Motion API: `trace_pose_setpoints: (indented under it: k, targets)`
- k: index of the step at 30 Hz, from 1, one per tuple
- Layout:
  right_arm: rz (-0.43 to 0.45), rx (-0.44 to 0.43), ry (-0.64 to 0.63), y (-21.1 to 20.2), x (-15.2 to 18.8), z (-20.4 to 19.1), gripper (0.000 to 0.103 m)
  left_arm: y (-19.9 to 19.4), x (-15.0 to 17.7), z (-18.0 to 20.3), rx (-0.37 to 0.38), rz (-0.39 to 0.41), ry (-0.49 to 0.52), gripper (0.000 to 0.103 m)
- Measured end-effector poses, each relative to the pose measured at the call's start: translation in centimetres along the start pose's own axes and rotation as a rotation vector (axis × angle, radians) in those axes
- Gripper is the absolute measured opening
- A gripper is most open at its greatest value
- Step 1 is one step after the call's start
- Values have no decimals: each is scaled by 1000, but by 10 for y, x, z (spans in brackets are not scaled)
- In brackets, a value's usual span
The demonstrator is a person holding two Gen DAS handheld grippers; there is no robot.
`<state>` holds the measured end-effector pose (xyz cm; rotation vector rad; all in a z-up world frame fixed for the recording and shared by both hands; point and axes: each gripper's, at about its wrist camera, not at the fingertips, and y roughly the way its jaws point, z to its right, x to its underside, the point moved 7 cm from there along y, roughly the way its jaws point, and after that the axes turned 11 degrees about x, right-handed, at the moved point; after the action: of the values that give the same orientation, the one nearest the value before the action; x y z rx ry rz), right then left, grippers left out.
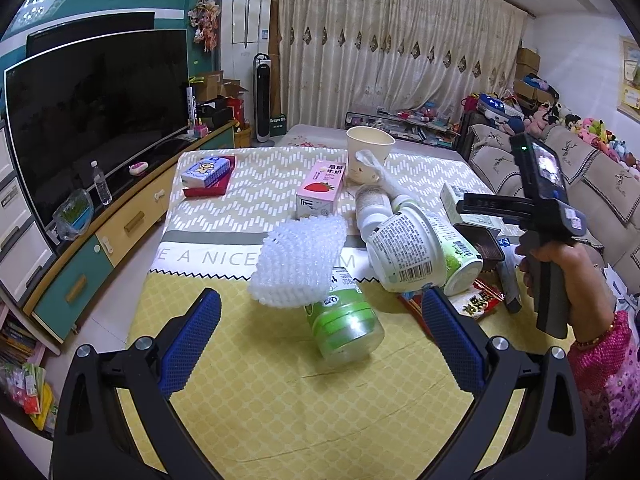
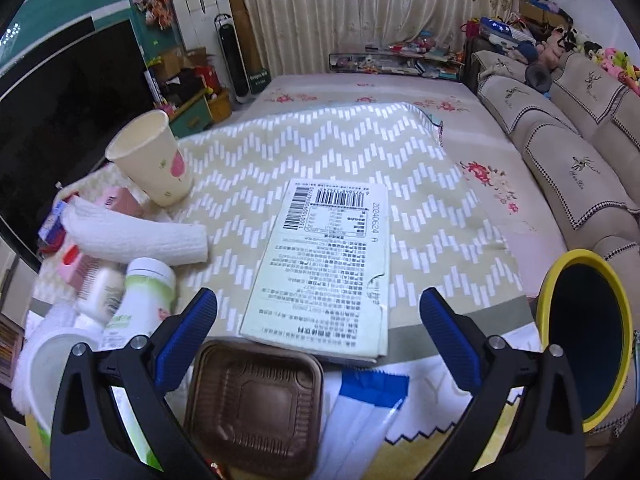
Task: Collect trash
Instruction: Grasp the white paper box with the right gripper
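While both claws hang spread and empty over the cloth-covered table (image 1: 248, 392), the left gripper (image 1: 320, 320) frames a toppled green-lidded jar (image 1: 344, 332) at lower centre, a white foam net (image 1: 300, 260) resting on it. Through the right gripper (image 2: 318, 320), a brown plastic tray (image 2: 256, 404) lies at the bottom edge, touching a printed flat box (image 2: 328, 264) beyond. Farther back a paper cup (image 2: 154, 160) stands upper left; a yellow-rimmed bin (image 2: 588, 344) sits at right.

on the table: one paper cup (image 2: 154, 160), one pink milk carton (image 1: 320, 194), one foam net sleeve (image 1: 298, 266), one brown plastic tray (image 2: 254, 404), one flat printed box (image 2: 324, 272), and one yellow-rimmed bin (image 2: 588, 352) beside it.
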<state>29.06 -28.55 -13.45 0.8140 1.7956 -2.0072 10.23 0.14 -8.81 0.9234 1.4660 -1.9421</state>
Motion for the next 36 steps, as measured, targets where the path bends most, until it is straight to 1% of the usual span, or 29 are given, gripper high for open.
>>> trace_pose_setpoints:
  k: [2,3,4,5,7,10,17,21,24,27,32,36]
  targets:
    - [-17,12,1,7,0,0,95,1,1,0,2,-5,1,99]
    - [-21,16,4,9,-1,1,93,2,1,1,3,-8,2,99]
    - [-26,20,4,11,0,1,87,3,2,1,4,-9,3,99]
    - [-35,21,5,13,0,1,83,3,2,2,4,-9,3,99]
    - [-54,-3,12,16,2,1,70,3,2,3,5,-8,4,99]
    - [-58,-18,23,16,2,3,69,3,2,4,7,-7,5,99]
    - [-9,-44,53,0,-5,15,69,4,3,5,8,-15,11,99]
    - [30,-64,80,-20,-9,34,68,6,3,8,8,-19,19,99]
    - [53,-71,112,-36,-7,60,68,9,3,11,13,-23,25,99]
    - [55,-79,127,-41,-6,75,68,15,3,18,21,-35,33,99]
    - [45,-143,128,-47,0,78,68,18,0,33,28,-41,61,99]
    - [60,-202,136,-64,0,82,68,16,-3,40,21,-37,85,99]
